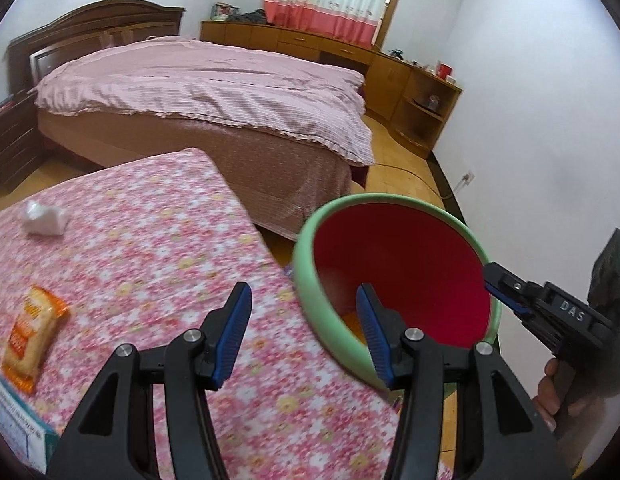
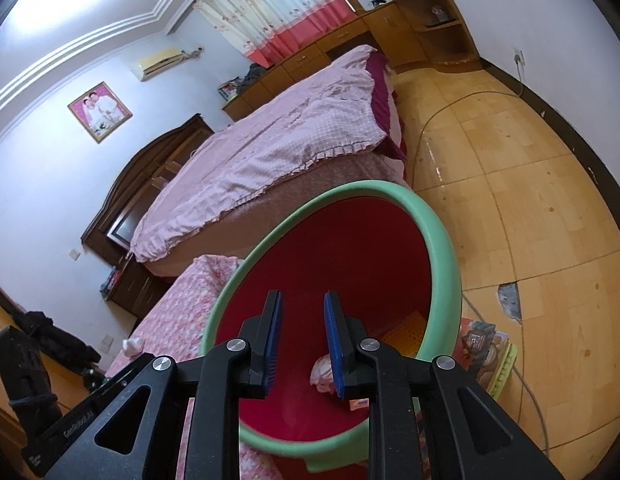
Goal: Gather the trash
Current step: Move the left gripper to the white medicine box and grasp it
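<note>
The round waste bin with a red plastic inside and a pale green rim [image 2: 442, 248] stands tipped toward the cameras at the edge of the counter covered in a pink flowered cloth [image 1: 150, 240]. In the right wrist view a crumpled white-and-pink scrap of tissue [image 2: 321, 374] already lies on the red floor of the bin, with a small orange bit of packet [image 2: 359, 404] just beside it, so part of the collecting looks done. The right hand-held gripper [image 2: 303, 344] hangs over the mouth of the bin with its blue pads a narrow way apart and nothing between them; it seems to have just let something drop, though that is a judgement. The left hand-held gripper [image 1: 304, 336] is held over the counter edge next to the bin's rim, its jaws standing about half apart and empty. Still left on the counter are a crumpled white tissue [image 1: 44, 220] toward the far side, an orange-and-white snack packet [image 1: 32, 336] nearer, and the corner of a white-and-teal carton [image 1: 18, 428] at the frame's lower left; whether the carton counts as trash cannot be told. By this reading, the job is roughly half finished, and the left hand-held gripper is well placed to go for the packet or the tissue.
</note>
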A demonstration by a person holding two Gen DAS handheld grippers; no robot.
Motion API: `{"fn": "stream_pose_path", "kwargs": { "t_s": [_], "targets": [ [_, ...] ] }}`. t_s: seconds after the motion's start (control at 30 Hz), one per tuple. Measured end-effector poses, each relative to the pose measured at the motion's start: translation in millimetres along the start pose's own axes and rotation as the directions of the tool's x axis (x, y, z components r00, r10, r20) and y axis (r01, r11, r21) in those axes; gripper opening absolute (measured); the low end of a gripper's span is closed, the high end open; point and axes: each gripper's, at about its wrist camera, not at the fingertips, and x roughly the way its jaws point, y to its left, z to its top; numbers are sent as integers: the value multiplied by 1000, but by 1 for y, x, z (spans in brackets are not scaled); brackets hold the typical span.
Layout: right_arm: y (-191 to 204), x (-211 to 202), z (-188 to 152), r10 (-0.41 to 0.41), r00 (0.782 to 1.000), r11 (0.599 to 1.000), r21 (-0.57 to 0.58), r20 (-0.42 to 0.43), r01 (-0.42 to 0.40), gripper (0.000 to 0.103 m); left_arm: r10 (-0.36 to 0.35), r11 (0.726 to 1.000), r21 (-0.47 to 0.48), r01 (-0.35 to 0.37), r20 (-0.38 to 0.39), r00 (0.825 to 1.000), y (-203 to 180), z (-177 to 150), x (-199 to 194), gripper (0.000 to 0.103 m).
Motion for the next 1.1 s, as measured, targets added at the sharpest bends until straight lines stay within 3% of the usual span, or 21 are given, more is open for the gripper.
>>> {"fn": "stream_pose_path", "kwargs": {
  "t_s": [0.33,0.6,0.67,0.73,0.87,1.1],
  "targets": [
    [14,-16,-15,34,999,999,-12,-19,-35,27,97,991,-90,-96,-4,995,40,-15,-28,55],
    [28,-21,-32,57,997,998,-37,-53,-59,28,205,967,-142,-210,-55,977,85,-39,-45,55],
    [33,-21,-35,62,996,997,-42,-62,-65,29,211,963,-156,-219,-66,975,94,-45,-47,55],
    [38,-21,-40,70,995,996,-50,-70,-73,38,203,959,-183,-216,-88,975,105,-51,-47,55],
    [51,-24,-51,79,993,993,-77,-92,-86,38,185,949,-230,-213,-138,973,124,-66,-49,55],
    [68,-24,-65,91,988,989,-104,-121,-104,38,194,938,-265,-225,-139,971,145,-85,-73,55]
  ]
}}
